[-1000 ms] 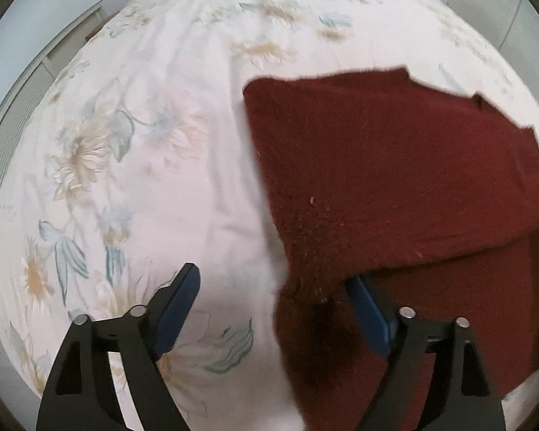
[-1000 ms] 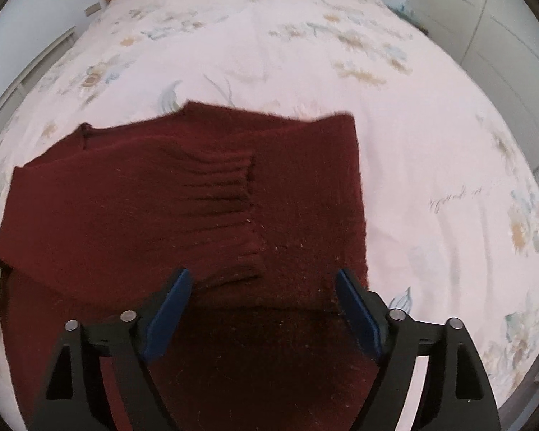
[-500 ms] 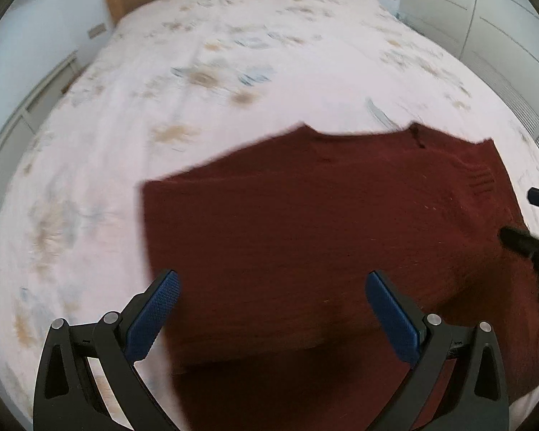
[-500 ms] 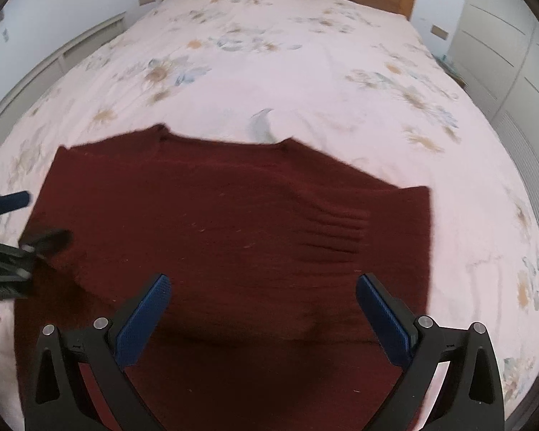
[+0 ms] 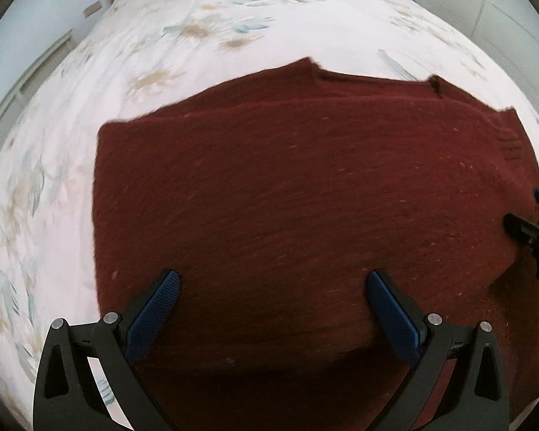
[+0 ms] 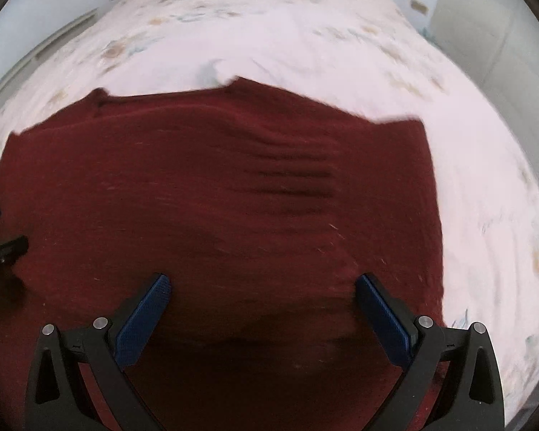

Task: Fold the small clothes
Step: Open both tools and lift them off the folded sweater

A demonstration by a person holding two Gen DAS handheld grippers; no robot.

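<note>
Your left gripper [image 5: 273, 285] hangs over the sweater [image 5: 305, 197] with its jaws spread wide, having just opened to that width; nothing is gripped, and only knit shows between the blue pads [image 5: 154, 314]. The dark red sweater lies flat on the floral bed [image 5: 233, 28], its neckline toward 12 o'clock and a ribbed cuff [image 6: 294, 176] folded across it. Your right gripper [image 6: 262, 287] is likewise wide apart and empty, its jaws just opened, with the left gripper's tip at 9 o'clock.
</note>
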